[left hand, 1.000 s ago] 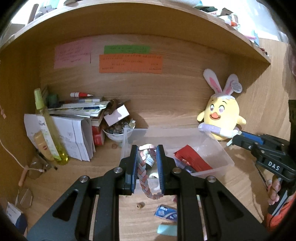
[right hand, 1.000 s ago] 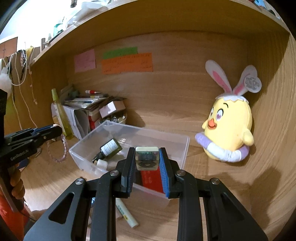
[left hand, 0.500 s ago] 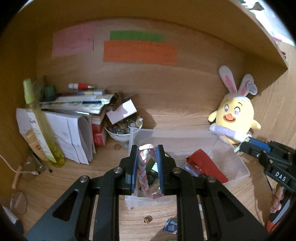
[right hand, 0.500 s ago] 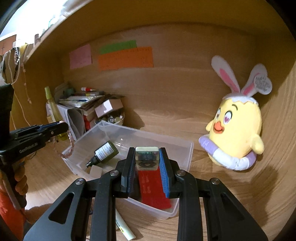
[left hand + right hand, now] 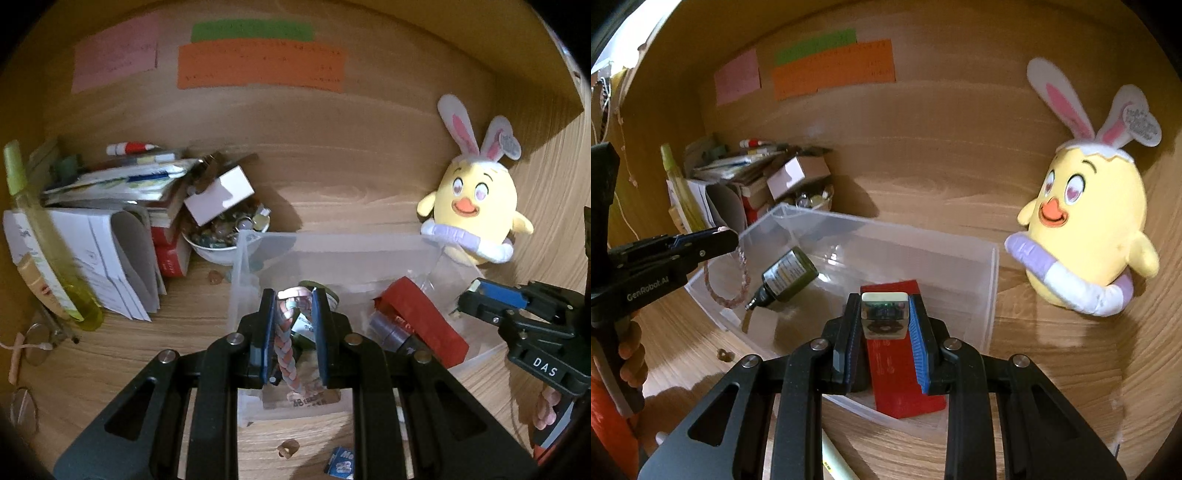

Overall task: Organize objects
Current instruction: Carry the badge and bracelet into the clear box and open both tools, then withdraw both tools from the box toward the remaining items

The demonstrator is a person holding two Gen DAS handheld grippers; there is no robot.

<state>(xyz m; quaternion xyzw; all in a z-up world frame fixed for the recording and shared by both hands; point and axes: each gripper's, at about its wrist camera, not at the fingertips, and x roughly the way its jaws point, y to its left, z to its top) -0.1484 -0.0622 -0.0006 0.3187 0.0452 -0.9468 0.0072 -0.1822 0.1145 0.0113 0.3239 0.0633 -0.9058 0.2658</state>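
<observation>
Both hands are over the clear plastic bin (image 5: 991, 280) on the wooden desk, each with something to drop in. The left gripper (image 5: 293, 332) has its jaws pinched on a braided bracelet (image 5: 286, 347), pink and grey, whose loop hangs down just above the bin's near left corner. The right gripper (image 5: 884, 321) has its jaws clamped on a small pale block (image 5: 884, 314) with a dark face, held above the right part of the bin.

Some sorting looks done already: a dark green dropper bottle (image 5: 788, 275) lies on its side on the bin floor, and a flat red packet (image 5: 901, 369) lies to its right, under the right gripper.

Plenty looks left. The bracelet and the block are not yet released. Loose bits sit on the desk in front of the bin: a small brown bead (image 5: 288, 448), a little blue packet (image 5: 341, 467) and a pale pen (image 5: 836, 461). Far left, the pile of papers (image 5: 110, 236), a bowl of trinkets (image 5: 221, 240) and a yellow spray bottle (image 5: 48, 243) look untouched. The yellow chick toy (image 5: 1086, 236) stands against the far right wall.
</observation>
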